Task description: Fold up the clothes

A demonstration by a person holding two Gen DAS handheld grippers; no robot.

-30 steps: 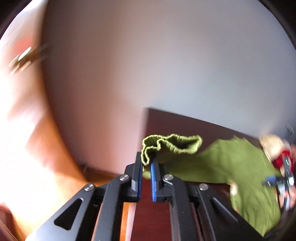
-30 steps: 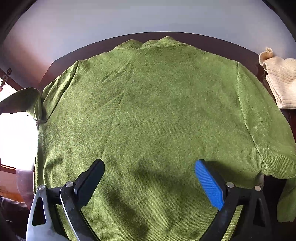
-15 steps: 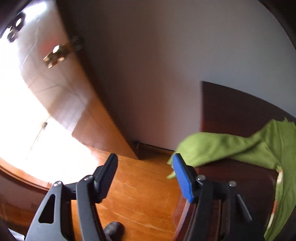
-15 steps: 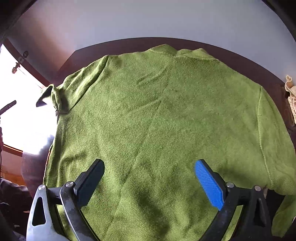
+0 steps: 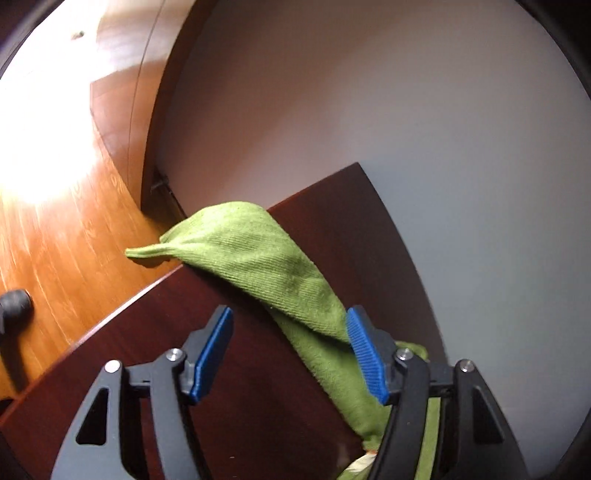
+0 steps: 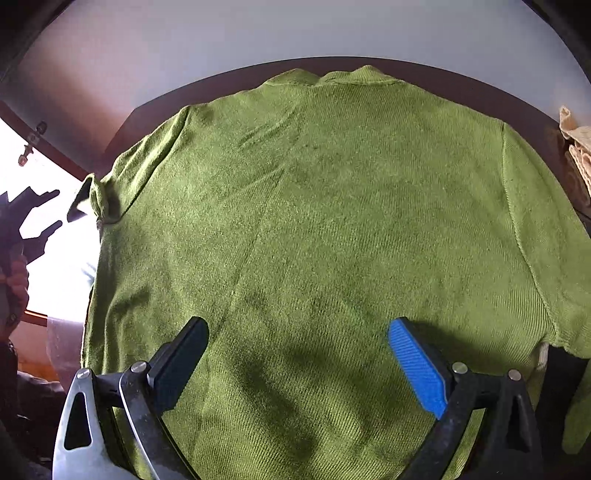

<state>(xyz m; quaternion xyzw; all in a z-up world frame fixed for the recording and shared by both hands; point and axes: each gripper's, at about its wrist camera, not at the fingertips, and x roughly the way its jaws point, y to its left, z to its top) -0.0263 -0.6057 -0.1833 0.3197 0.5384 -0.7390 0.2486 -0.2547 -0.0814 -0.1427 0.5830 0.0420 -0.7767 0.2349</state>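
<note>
The left claw [image 5: 290,352] stands released, its blue pads spread wide and nothing between them. It hangs low over the corner of the dark bench [image 5: 207,332], and the sweater's left sleeve [image 5: 258,258] lies just past the right-hand pad, running across the corner with its cuff end poking out beyond the bench edge over the wooden floor [image 5: 55,236].

The right claw [image 6: 299,363] is likewise released and empty, poised above the lower back of the green sweater [image 6: 325,206]. The sweater lies spread flat on the bench, collar toward the wall [image 6: 258,33], body smooth apart from light creases. Its right sleeve drops off the near right edge; the left one trails out at the far left. A cream knit garment [image 6: 576,147] sits at the bench's right end.

By my reading, the spreading-out is done and no fold is yet made: both sleeves need bringing in over the body, then the body needs doubling.
</note>
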